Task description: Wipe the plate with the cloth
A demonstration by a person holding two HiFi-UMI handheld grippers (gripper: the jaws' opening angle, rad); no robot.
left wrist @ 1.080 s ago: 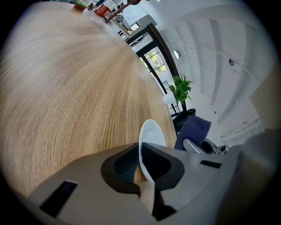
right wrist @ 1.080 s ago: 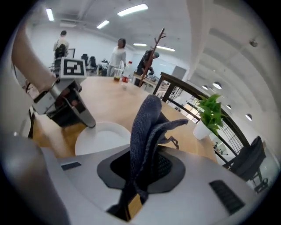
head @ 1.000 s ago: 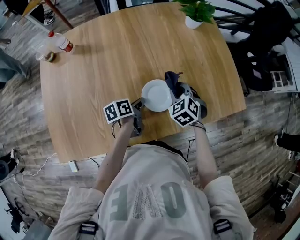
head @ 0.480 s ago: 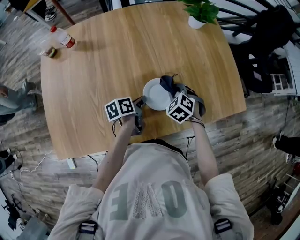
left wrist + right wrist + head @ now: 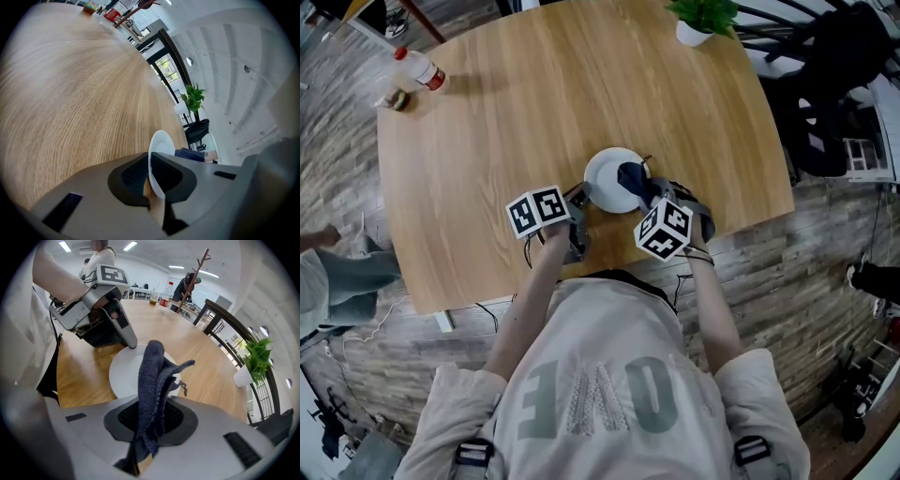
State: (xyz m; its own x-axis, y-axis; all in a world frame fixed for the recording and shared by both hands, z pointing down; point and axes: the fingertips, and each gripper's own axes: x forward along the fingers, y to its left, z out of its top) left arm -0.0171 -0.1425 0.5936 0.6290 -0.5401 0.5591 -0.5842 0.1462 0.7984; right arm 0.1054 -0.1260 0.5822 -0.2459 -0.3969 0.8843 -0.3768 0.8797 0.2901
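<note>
A small white plate point(image 5: 607, 180) rests on the round wooden table point(image 5: 506, 122), near its front edge. My left gripper point(image 5: 577, 204) is shut on the plate's left rim; in the left gripper view the plate point(image 5: 161, 150) stands edge-on between the pads. My right gripper point(image 5: 654, 199) is shut on a dark blue cloth point(image 5: 634, 178), which lies over the plate's right part. In the right gripper view the cloth point(image 5: 152, 380) sticks up from between the jaws above the plate point(image 5: 124, 373), with the left gripper point(image 5: 129, 344) at the plate's far rim.
A clear bottle with a red cap point(image 5: 414, 72) lies at the table's far left. A potted green plant point(image 5: 701, 19) stands at the far right edge. A black chair point(image 5: 839, 75) stands on the floor to the right. A passer-by point(image 5: 337, 286) is at the left.
My right gripper has carried the cloth leftward and down, from the plate's right rim onto its surface. The left gripper and plate have held still.
</note>
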